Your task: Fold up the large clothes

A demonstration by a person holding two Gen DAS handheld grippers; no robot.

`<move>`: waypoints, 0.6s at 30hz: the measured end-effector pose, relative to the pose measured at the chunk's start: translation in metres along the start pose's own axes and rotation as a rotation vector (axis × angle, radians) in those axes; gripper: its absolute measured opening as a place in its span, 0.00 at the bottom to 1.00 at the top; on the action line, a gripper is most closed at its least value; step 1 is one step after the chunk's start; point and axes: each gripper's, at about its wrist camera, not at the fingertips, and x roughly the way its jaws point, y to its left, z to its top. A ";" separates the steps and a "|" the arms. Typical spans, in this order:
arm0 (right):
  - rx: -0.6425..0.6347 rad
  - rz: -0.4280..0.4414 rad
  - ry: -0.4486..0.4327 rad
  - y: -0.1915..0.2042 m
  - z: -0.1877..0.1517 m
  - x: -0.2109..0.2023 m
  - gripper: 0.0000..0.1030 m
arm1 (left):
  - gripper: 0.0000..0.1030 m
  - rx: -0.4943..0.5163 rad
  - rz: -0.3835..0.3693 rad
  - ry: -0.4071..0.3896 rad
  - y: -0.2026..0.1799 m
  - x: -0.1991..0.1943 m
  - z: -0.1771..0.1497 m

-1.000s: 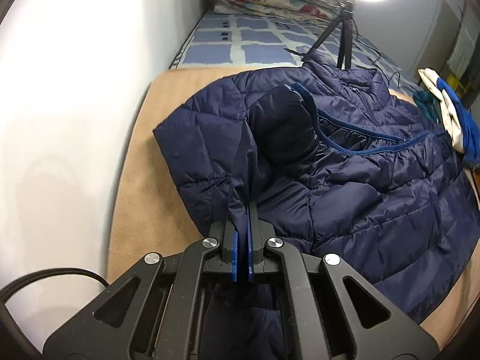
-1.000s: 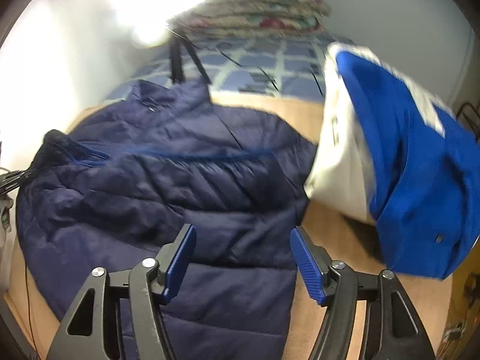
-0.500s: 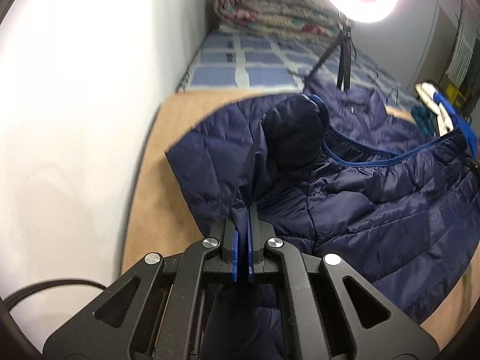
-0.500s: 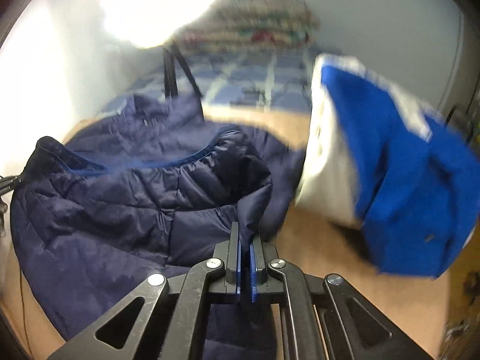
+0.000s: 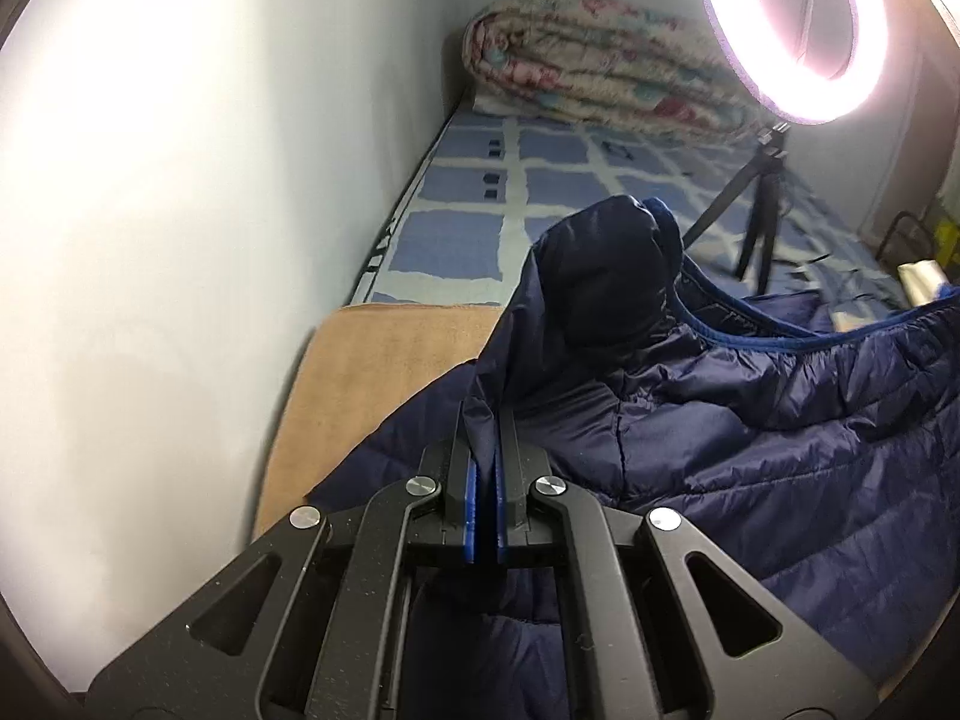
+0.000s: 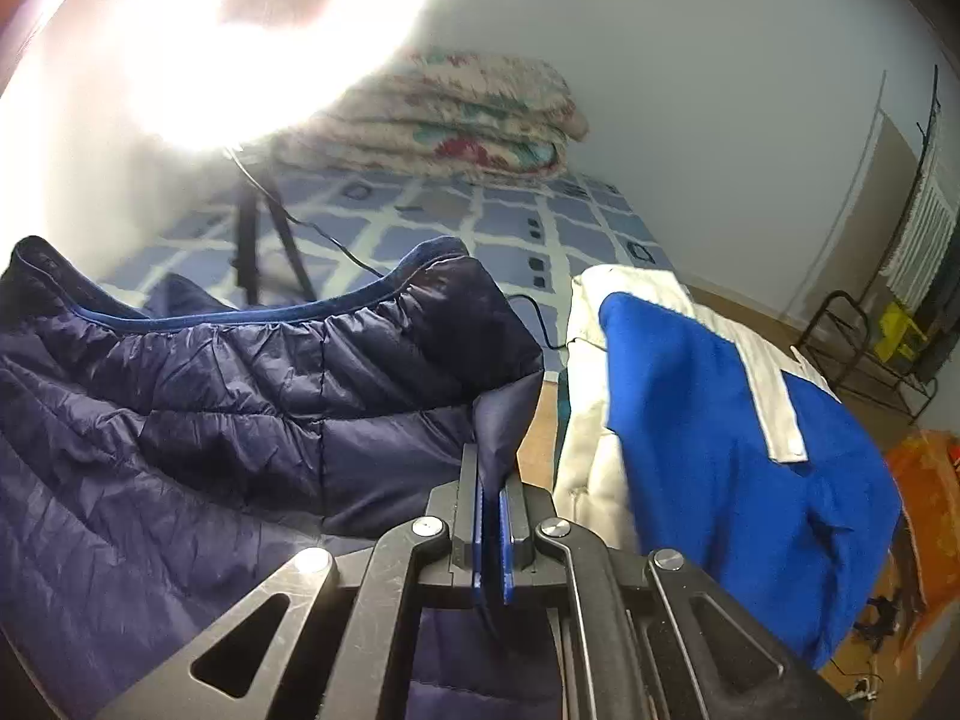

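Observation:
A navy quilted puffer jacket point(image 5: 750, 438) lies on a tan blanket point(image 5: 384, 372) on the bed. My left gripper point(image 5: 483, 414) is shut on the jacket's left hem corner, which stands lifted above the blanket. In the right wrist view my right gripper point(image 6: 495, 456) is shut on the right hem corner of the jacket point(image 6: 240, 396). The hem, edged with a blue trim point(image 6: 312, 315), stretches raised between the two corners. The jacket's far part is hidden behind the lifted hem.
A blue and white garment point(image 6: 720, 438) lies bundled just right of the jacket. A ring light point(image 5: 786, 30) on a black tripod point(image 5: 756, 222) stands on the checked bedsheet point(image 5: 480, 228) beyond. A folded floral quilt point(image 6: 456, 120) sits at the far end. A white wall point(image 5: 180, 240) runs along the left.
My right gripper shut on the right hem corner and lifted it. Both grippers raised the hem and carried it toward the far end of the bed; more wall and ring light show.

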 end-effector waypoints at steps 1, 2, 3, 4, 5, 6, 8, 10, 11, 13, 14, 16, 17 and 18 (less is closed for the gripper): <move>-0.018 -0.018 0.012 0.005 0.000 0.010 0.01 | 0.02 0.000 0.015 0.013 -0.003 0.012 0.000; -0.033 -0.034 0.016 0.009 0.000 0.014 0.01 | 0.02 0.002 0.029 0.021 -0.005 0.022 -0.002; -0.057 -0.060 0.024 0.015 -0.002 0.022 0.01 | 0.02 0.009 0.051 0.030 -0.008 0.032 -0.003; -0.074 -0.082 0.038 0.019 -0.005 0.029 0.01 | 0.02 0.022 0.073 0.039 -0.012 0.043 -0.005; -0.084 -0.097 0.052 0.020 -0.007 0.035 0.01 | 0.02 0.033 0.082 0.043 -0.015 0.049 -0.008; -0.091 -0.109 0.064 0.021 -0.011 0.041 0.01 | 0.04 0.039 0.098 0.052 -0.017 0.057 -0.011; -0.103 -0.123 0.098 0.020 -0.018 0.055 0.01 | 0.14 0.037 0.130 0.070 -0.019 0.069 -0.017; -0.092 -0.109 0.125 0.017 -0.025 0.061 0.03 | 0.30 0.039 0.169 0.080 -0.021 0.073 -0.018; -0.087 -0.111 0.128 0.017 -0.027 0.062 0.04 | 0.42 0.044 0.190 0.070 -0.022 0.070 -0.018; -0.068 -0.104 0.117 0.014 -0.028 0.056 0.25 | 0.44 0.058 0.216 0.026 -0.024 0.055 -0.017; -0.063 -0.089 0.112 0.014 -0.027 0.053 0.27 | 0.44 0.062 0.222 0.002 -0.025 0.045 -0.017; -0.032 -0.041 0.084 0.010 -0.031 0.035 0.29 | 0.44 0.046 0.170 -0.041 -0.030 0.020 -0.016; -0.021 -0.027 0.074 0.010 -0.035 0.030 0.30 | 0.44 0.041 0.123 -0.046 -0.033 0.009 -0.016; -0.001 0.007 0.059 0.008 -0.040 0.015 0.30 | 0.44 0.040 0.070 -0.041 -0.041 0.000 -0.015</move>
